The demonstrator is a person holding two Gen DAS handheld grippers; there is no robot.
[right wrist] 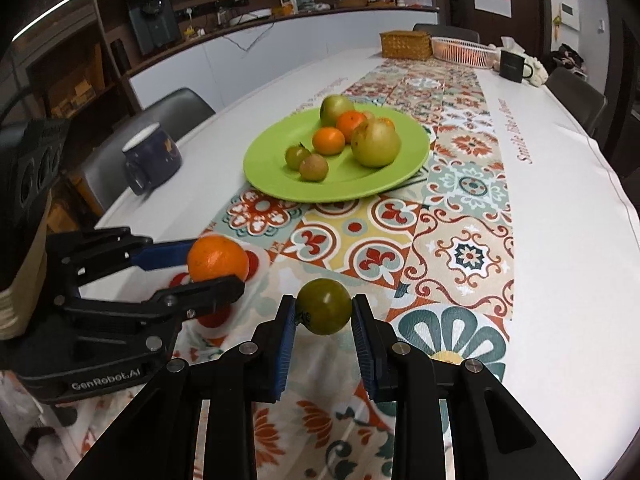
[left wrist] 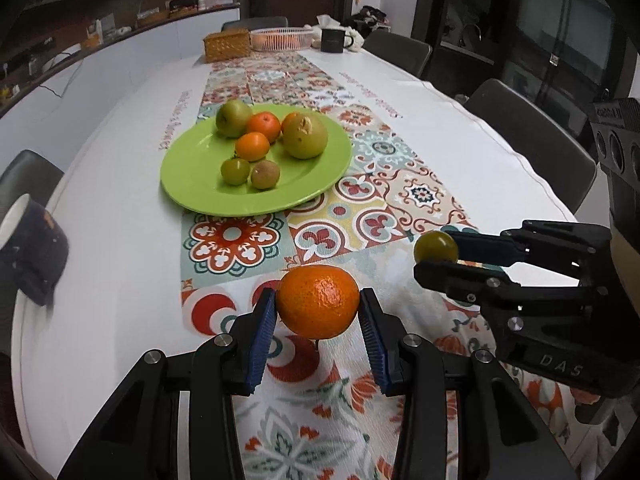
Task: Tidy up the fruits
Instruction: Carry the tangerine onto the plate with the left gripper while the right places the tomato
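My left gripper (left wrist: 318, 306) is shut on an orange tangerine (left wrist: 318, 300), held just above the patterned cloth; it also shows in the right wrist view (right wrist: 218, 258). My right gripper (right wrist: 324, 308) is shut on a small green fruit (right wrist: 324, 306), also seen in the left wrist view (left wrist: 436, 246). A green plate (left wrist: 192, 176) lies further along the table and holds two big green fruits, two tangerines, a small green fruit and a brownish one; it also shows in the right wrist view (right wrist: 272, 148).
A dark blue mug (right wrist: 150, 158) stands at the table's left edge. At the far end are a wicker box (right wrist: 406, 45), a pink basket (right wrist: 462, 51) and a black mug (right wrist: 512, 65). Chairs surround the table.
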